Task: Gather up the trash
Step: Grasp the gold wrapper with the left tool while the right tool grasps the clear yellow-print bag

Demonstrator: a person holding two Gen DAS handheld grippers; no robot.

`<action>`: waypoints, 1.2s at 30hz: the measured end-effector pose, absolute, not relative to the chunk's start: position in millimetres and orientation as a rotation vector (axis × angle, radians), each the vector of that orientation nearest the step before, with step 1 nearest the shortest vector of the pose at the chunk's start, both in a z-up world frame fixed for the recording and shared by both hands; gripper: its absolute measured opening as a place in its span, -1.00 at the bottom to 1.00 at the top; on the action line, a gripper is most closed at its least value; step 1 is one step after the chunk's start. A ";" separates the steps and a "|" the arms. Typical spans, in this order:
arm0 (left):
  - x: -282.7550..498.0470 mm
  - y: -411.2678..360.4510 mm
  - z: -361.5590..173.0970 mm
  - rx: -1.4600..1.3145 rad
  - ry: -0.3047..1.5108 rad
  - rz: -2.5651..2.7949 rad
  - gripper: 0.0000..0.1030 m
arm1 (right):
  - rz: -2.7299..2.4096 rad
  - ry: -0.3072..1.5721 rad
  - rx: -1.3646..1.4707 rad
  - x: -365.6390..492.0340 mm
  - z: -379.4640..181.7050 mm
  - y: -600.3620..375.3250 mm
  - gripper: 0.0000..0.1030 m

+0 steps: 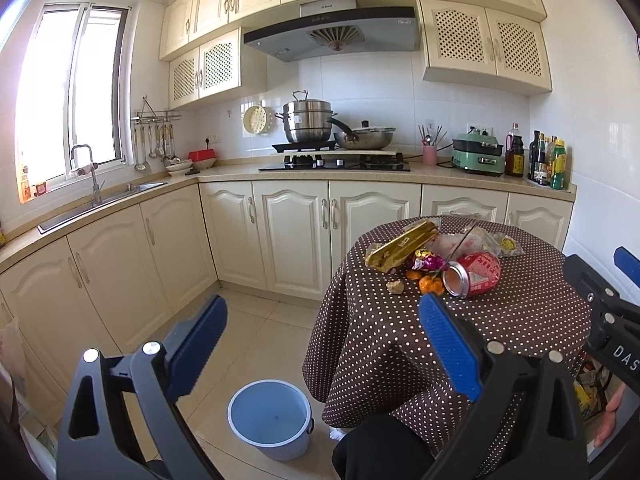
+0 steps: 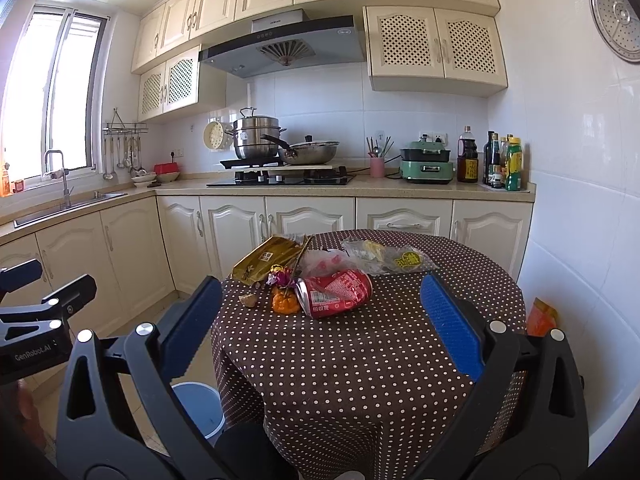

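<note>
Starting point: both grippers hang short of the pile with nothing picked up, so the collecting looks not yet begun.
Left gripper (image 1: 322,336): released, blue pads spread wide with nothing between them; it hangs over the floor at the table's left edge, above the bin.
Right gripper (image 2: 320,316): also released and empty, jaws wide, facing the pile from the table's near side.
Table (image 2: 360,360): round, under a brown polka-dot cloth; the trash sits bunched toward its far left part.
Red can (image 2: 338,292): dented, lying on its side with the open end toward the left, nearest piece to the right gripper.
Orange peel (image 2: 285,302): touching the can's open end, with a small beige scrap (image 2: 248,300) just beside it.
Foil sweet wrapper (image 2: 276,274): purple and gold, crumpled, behind the peel.
Gold packet (image 2: 266,258): flat, at the far left of the pile, a thin stick leaning across it.
Clear plastic bags (image 2: 384,258): crumpled at the back, one with a yellow print.
Bin (image 1: 270,416): pale blue, on the tile floor left of the table, seemingly empty.
Next move, as I judge it: the right gripper goes forward and down to straddle the can across its body, closing gently since dented metal can slip or roll, then carries it left over the bin.
Caution: peel and scraps are low and small; the cloth could bunch if pads scrape it.
</note>
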State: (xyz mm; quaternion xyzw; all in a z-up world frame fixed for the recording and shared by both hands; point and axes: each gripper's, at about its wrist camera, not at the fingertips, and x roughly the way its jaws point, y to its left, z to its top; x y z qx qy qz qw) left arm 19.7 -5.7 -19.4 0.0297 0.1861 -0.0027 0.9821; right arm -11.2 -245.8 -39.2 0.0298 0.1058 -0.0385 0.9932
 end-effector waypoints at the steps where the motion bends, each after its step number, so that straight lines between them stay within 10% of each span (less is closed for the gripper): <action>1: 20.9 -5.5 -20.7 0.060 0.379 -0.005 0.84 | -0.080 0.215 0.059 -10.2 -40.4 -246.1 0.88; 36: 260.2 -82.2 -75.1 0.254 0.568 -0.299 0.78 | -0.263 0.416 0.123 158.1 -81.8 -352.7 0.88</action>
